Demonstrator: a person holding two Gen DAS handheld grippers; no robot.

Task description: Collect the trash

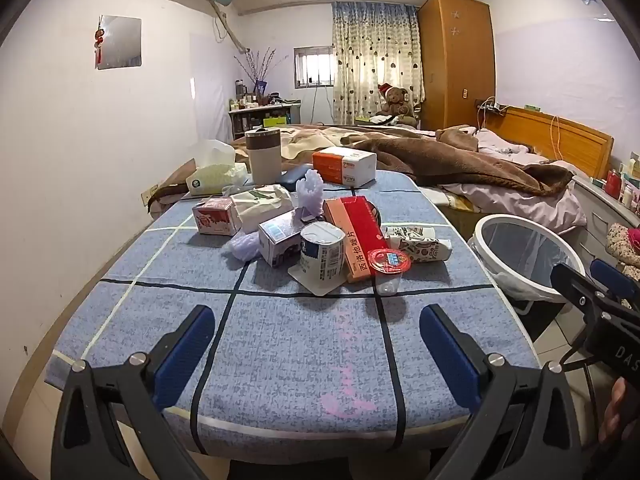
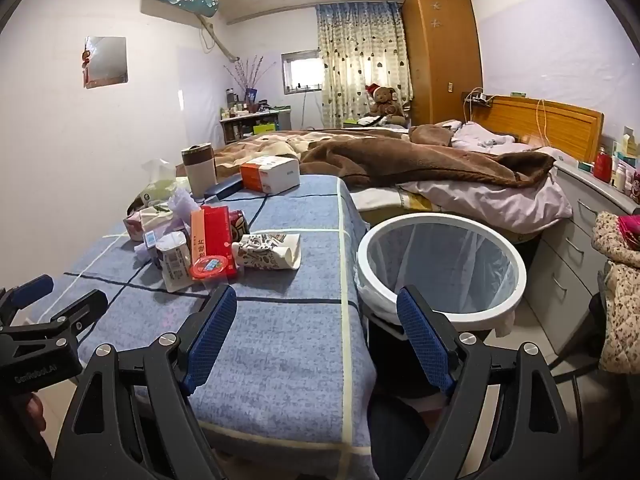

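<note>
Nearest, the left gripper (image 1: 316,344) hangs over the near end of the table (image 1: 280,344) with its jaws spread wide and nothing between them. Beside it the right gripper (image 2: 316,332) is just as wide and empty, straddling the table's edge and the rim of the white bin (image 2: 444,268), which stands on the floor just off the table's right side; its lower part is cut off behind the gripper. A bit of a hand (image 1: 616,412) shows at the picture's edge, mostly out of sight.

Further along, the trash sits in a heap mid-table: a small clear cup with a red lid (image 1: 389,268), a white tub (image 1: 322,254) leaning on a red and orange box (image 1: 358,236), a crumpled printed wrapper (image 1: 420,244), and small cartons (image 1: 276,238) with purple plastic (image 1: 310,194) half buried among them. What lies under the pile I cannot make out.

Beyond stand a tissue pack (image 1: 212,176), a mug (image 1: 263,156) and an orange and white box (image 1: 344,166), then the rumpled bed (image 1: 460,160).
</note>
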